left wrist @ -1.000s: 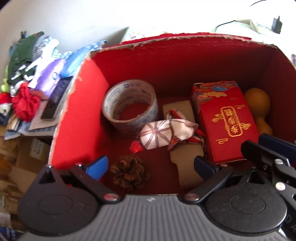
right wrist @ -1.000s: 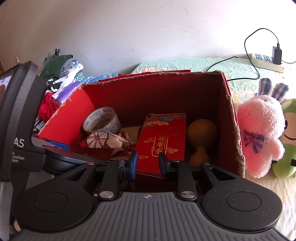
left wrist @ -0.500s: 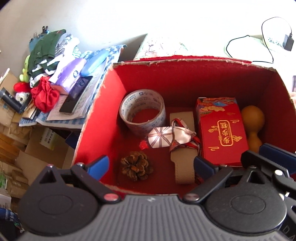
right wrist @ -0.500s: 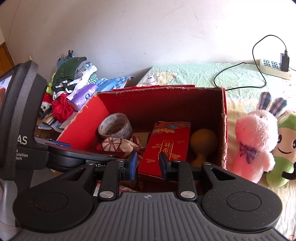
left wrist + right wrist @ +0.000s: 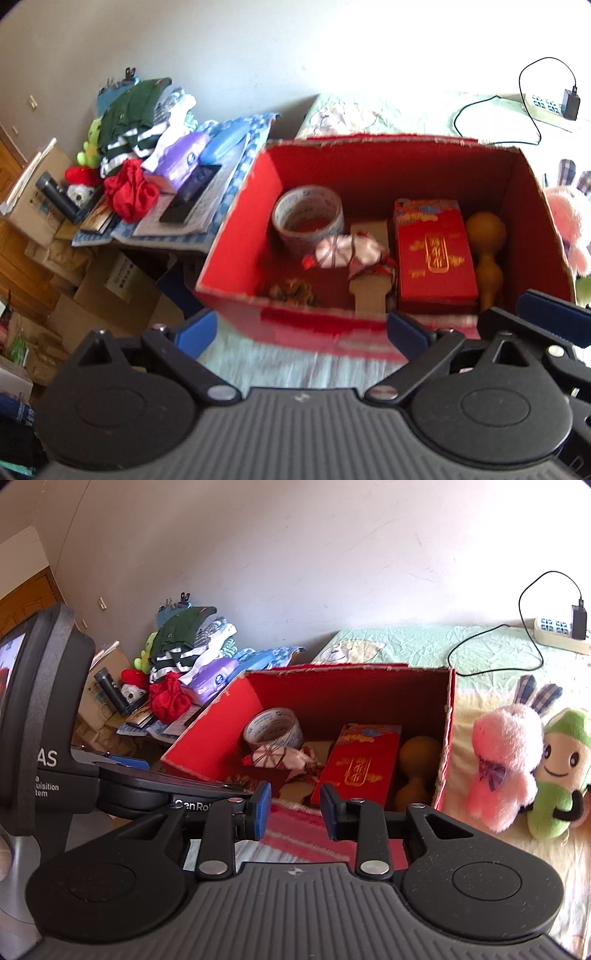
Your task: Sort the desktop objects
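Both my grippers have pulled back and up from the red box (image 5: 236,229): a second ago my left camera was low over its floor with the walls filling the frame, and now the whole box sits in the middle of the left wrist view with its near wall and the striped cloth in front of it showing. Nothing inside has shifted, and neither gripper carries anything, so I judge the last item is dropped off and I am free to fetch the next loose thing.

My left gripper (image 5: 301,328) is spread wide and empty, low in the frame just short of the box's near wall. My right gripper (image 5: 295,806) is parted by a narrow gap with nothing between the pads, also at lower centre in its view, in front of the near wall.

Inside the box, above and beyond both grippers, lie the tape roll (image 5: 308,214) at left, the folded patterned cloth (image 5: 347,251) in the middle, a pine cone (image 5: 291,290) against the near wall, the red packet (image 5: 434,251) to the right and the gourd (image 5: 485,247) at the far right. The pink plush rabbit (image 5: 504,764) and green plush (image 5: 561,768) sit outside the box at the right edge of the right wrist view, perhaps the next candidates
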`<state>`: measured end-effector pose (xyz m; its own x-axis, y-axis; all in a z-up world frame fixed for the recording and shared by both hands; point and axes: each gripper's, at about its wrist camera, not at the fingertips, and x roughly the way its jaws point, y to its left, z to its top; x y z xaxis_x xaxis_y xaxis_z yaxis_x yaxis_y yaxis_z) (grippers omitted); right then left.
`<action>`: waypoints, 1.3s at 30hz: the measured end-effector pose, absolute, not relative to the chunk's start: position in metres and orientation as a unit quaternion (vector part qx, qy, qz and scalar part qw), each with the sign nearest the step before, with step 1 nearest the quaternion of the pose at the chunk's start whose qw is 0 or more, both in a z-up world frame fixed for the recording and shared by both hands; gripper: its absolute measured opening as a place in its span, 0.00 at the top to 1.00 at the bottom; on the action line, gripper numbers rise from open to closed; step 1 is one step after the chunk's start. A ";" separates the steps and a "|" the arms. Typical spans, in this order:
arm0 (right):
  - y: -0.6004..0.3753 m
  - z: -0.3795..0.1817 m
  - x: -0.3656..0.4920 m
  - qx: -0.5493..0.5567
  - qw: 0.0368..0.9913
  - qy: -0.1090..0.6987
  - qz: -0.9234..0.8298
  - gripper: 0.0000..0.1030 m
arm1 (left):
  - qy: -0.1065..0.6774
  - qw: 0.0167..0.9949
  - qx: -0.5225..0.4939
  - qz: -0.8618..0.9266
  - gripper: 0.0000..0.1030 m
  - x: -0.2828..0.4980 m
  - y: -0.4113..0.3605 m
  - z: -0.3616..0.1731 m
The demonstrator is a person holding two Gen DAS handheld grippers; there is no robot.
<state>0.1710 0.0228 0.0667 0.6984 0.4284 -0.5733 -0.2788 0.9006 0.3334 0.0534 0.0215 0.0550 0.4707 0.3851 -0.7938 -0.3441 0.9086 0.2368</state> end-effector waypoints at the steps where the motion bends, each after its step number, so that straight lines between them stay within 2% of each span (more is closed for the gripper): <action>1: 0.024 0.066 0.168 0.108 0.914 0.339 0.195 0.69 | 0.472 0.856 0.018 0.212 0.04 0.049 0.022 0.054; 18: 0.050 0.034 0.148 0.104 0.869 0.449 0.181 0.69 | 0.532 0.827 0.016 0.182 0.04 0.015 0.031 0.010; 29: 0.064 0.038 0.155 0.087 0.866 0.454 0.191 0.69 | 0.537 0.826 0.014 0.171 0.04 0.016 0.044 0.012; 39: 0.062 0.067 0.167 0.101 0.880 0.417 0.202 0.70 | 0.505 0.849 0.008 0.155 0.04 0.029 0.055 0.047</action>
<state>0.1673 0.0619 0.0671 0.5697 0.4405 -0.6938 -0.2715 0.8977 0.3471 0.0292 0.0552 0.0467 0.4417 0.2707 -0.8554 -0.2545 0.9520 0.1699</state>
